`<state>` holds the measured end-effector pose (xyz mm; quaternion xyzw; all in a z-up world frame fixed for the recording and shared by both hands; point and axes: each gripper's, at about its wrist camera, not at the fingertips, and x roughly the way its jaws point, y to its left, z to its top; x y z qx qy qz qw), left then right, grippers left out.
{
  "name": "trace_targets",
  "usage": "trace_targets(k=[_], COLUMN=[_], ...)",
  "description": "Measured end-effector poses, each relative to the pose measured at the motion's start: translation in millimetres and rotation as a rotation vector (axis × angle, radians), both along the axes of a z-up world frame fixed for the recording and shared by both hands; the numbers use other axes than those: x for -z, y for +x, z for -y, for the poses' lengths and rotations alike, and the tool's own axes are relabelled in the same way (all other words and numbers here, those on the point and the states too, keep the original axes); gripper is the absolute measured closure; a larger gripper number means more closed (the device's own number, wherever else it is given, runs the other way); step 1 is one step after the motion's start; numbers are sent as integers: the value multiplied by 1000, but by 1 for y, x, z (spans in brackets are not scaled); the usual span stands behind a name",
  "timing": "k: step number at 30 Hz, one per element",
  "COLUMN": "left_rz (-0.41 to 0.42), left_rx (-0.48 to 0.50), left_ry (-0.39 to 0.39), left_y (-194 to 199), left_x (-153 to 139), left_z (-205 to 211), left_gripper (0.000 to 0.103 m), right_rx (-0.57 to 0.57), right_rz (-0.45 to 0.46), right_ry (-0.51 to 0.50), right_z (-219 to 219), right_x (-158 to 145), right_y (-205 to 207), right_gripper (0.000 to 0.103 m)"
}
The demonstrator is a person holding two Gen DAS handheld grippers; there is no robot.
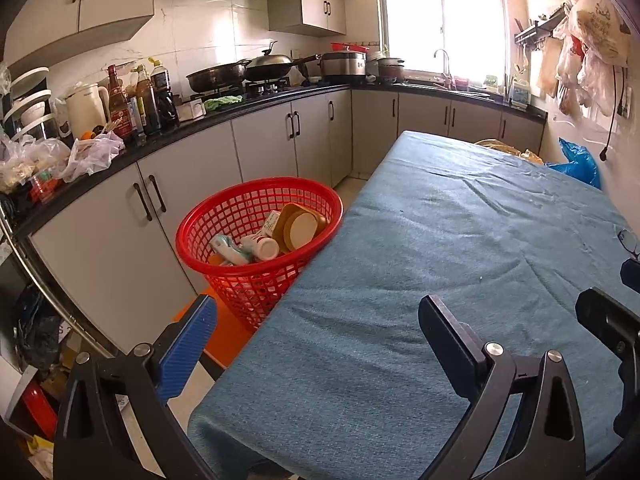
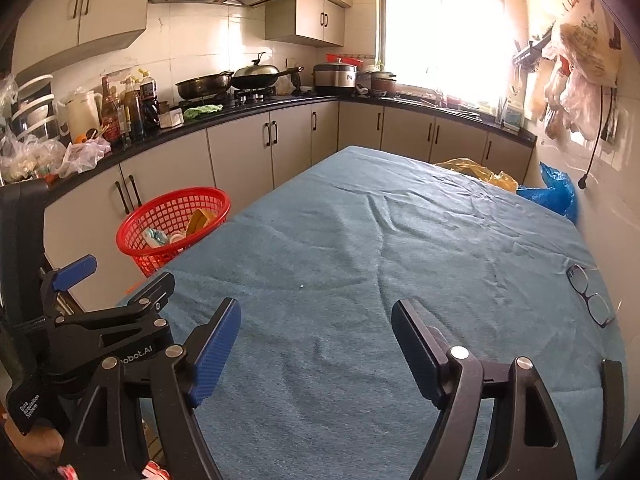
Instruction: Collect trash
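Trash (image 1: 260, 240) in red basket (image 1: 208, 216)

From my right gripper's camera I can read two markings on my left gripper (image 2: 120, 276): "obot.AI" in white along its black frame, the first letters cut off, and "Data Acquisition System" on its black handle (image 2: 30, 406). The labels on the sauce bottles (image 1: 120, 110) by the stove are too blurred to read.
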<state>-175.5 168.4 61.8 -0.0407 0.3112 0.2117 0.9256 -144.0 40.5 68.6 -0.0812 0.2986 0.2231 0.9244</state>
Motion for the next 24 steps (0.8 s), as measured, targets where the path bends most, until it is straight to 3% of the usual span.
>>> trace_targets(k=[24], left_rz=[12], left_rx=[-2], left_ry=[21], left_y=[-3], left_x=[2], left_z=[-3], left_gripper=[3], right_rx=[11], right_rz=[-5], right_ry=[-9], right_z=[-2], right_x=[5], right_y=[2], right_gripper=[21])
